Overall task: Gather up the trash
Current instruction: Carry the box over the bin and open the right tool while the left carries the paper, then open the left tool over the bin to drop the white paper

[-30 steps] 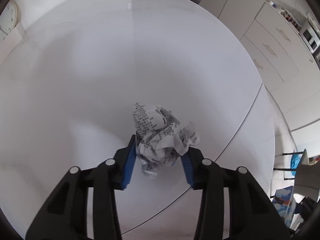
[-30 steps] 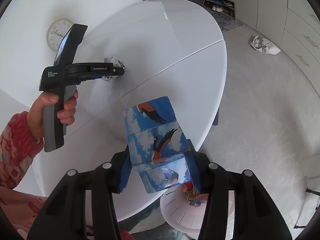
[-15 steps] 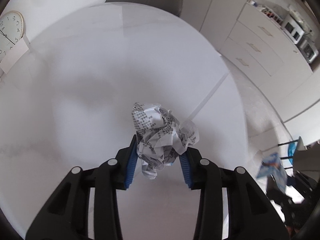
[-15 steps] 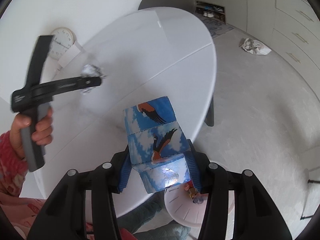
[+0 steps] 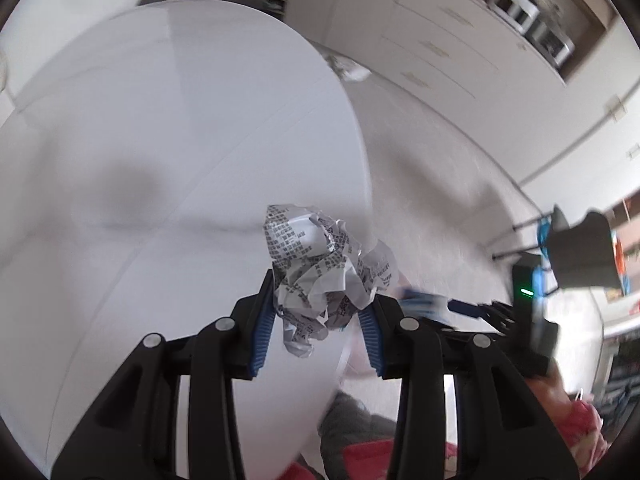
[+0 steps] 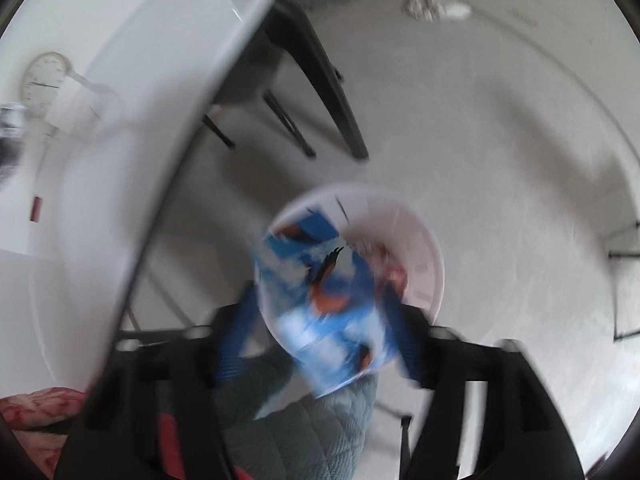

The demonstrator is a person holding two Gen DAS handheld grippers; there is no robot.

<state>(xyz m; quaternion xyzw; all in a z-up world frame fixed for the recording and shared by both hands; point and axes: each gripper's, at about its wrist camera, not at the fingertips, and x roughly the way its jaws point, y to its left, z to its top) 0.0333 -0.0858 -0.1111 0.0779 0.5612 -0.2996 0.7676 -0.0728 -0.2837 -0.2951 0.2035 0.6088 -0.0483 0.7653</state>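
My left gripper [image 5: 316,312] is shut on a crumpled printed paper ball [image 5: 324,272] and holds it in the air over the near right edge of the round white table [image 5: 180,140]. My right gripper [image 6: 320,320] is shut on a blue carton with bird pictures [image 6: 320,300] and holds it just above a white round bin [image 6: 424,256] on the floor; this view is blurred. The right gripper's body also shows in the left wrist view [image 5: 532,308].
Another crumpled paper [image 6: 432,4] lies on the grey floor far off; it also shows in the left wrist view [image 5: 352,68]. Dark table legs [image 6: 328,92] stand beside the bin. A clock [image 6: 42,80] leans at the left. White drawers [image 5: 440,48] line the wall.
My left gripper has lifted the paper ball off the table and swung right toward the edge. My right gripper has dropped from table height to above the bin with the carton.
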